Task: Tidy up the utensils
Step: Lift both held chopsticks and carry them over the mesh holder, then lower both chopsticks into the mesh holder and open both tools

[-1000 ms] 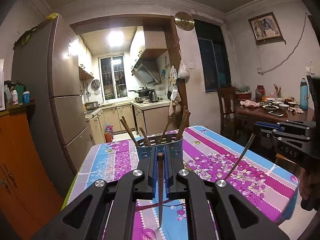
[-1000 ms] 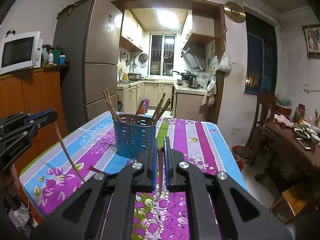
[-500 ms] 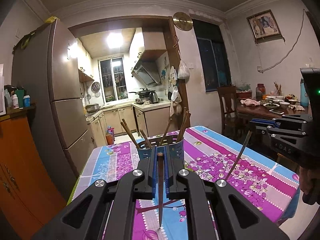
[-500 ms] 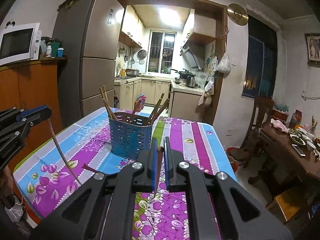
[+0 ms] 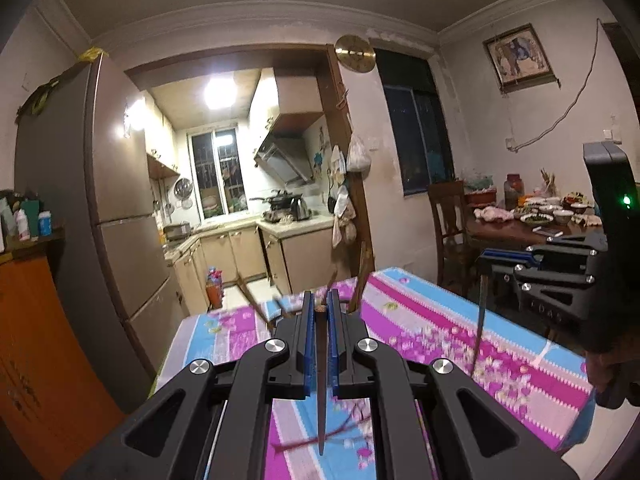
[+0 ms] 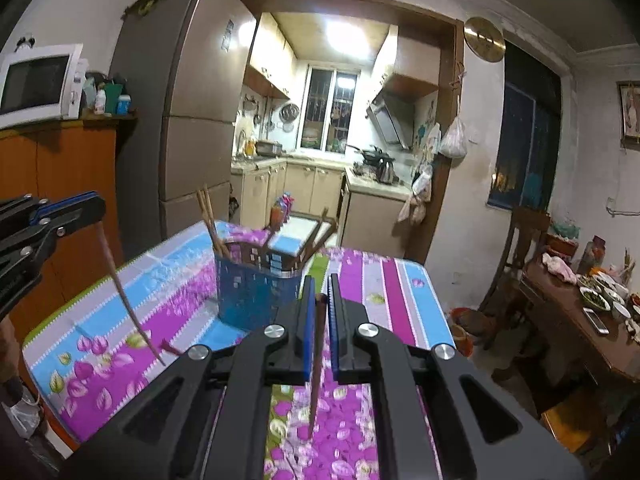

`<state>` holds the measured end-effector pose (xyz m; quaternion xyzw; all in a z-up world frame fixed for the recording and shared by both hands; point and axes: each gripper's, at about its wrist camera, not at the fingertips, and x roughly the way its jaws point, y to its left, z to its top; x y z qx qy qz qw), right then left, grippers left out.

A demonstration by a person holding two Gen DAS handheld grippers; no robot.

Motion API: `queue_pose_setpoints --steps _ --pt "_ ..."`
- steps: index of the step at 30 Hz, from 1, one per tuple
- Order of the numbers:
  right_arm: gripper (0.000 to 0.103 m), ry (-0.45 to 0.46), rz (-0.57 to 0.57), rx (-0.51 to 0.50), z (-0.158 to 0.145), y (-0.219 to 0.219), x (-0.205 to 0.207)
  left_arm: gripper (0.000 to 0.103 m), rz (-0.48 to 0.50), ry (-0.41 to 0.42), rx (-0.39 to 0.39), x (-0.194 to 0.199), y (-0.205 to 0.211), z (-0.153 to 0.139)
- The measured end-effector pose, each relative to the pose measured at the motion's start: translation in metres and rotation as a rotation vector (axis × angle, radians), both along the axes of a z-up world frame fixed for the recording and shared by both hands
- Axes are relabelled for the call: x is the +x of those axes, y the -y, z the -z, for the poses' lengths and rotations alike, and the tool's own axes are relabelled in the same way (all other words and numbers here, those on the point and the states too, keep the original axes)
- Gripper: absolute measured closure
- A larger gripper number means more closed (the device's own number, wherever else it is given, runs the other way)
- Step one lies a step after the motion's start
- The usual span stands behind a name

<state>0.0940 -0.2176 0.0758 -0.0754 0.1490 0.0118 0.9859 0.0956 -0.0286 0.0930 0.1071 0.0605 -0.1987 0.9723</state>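
Glossy floral tablecloth (image 6: 400,280), perforated blue holder (image 6: 252,296), each tool (image 5: 320,308) (image 6: 320,300) clenched on a slim tapered wooden chopstick (image 5: 321,380) (image 6: 316,360).

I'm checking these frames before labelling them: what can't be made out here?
- Left wrist view: the blue slotted utensil holder is almost wholly hidden behind the left hand-held gripper.
- Right wrist view: the blue slotted utensil holder is motion-blurred; its chopsticks cannot be counted.
- Both views: where each held brown wooden chopstick ends over the floral tablecloth is blurred.
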Motion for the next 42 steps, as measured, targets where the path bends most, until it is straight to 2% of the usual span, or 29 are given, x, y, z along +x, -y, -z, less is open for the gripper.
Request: queue_pose_setpoints --steps 9,13,18,21,24,30,35,42 --pt "0.098 0.125 -0.08 0.077 -0.069 0.007 0.019 0.095 0.051 0.037 -0.071 0.051 0.012 -0.067" --pt "0.098 0.215 -0.111 0.102 -0.101 0.007 0.031 0.095 0.059 0.065 -0.119 0.079 0.018 -0.097" --pt "0.098 0.285 -0.153 0.191 -0.128 0.014 0.061 0.095 0.025 0.093 -0.148 0.116 0.025 -0.113" --pt "0.098 0.33 -0.141 0.214 -0.132 0.015 0.082 0.095 0.02 0.089 -0.175 0.141 0.029 -0.112" --pt "0.098 0.343 -0.122 0.256 -0.126 0.02 0.107 0.095 0.001 0.088 -0.183 0.165 0.034 -0.104" --pt "0.098 0.317 -0.089 0.354 -0.089 0.036 0.149 0.095 -0.028 0.029 -0.186 0.211 0.035 -0.071" --pt "0.098 0.233 -0.068 0.419 -0.047 0.041 0.178 0.095 -0.053 -0.057 -0.186 0.242 0.027 -0.035" --pt "0.098 0.133 -0.051 0.503 0.002 0.041 0.194 0.095 -0.058 -0.132 -0.166 0.253 0.023 0.003"
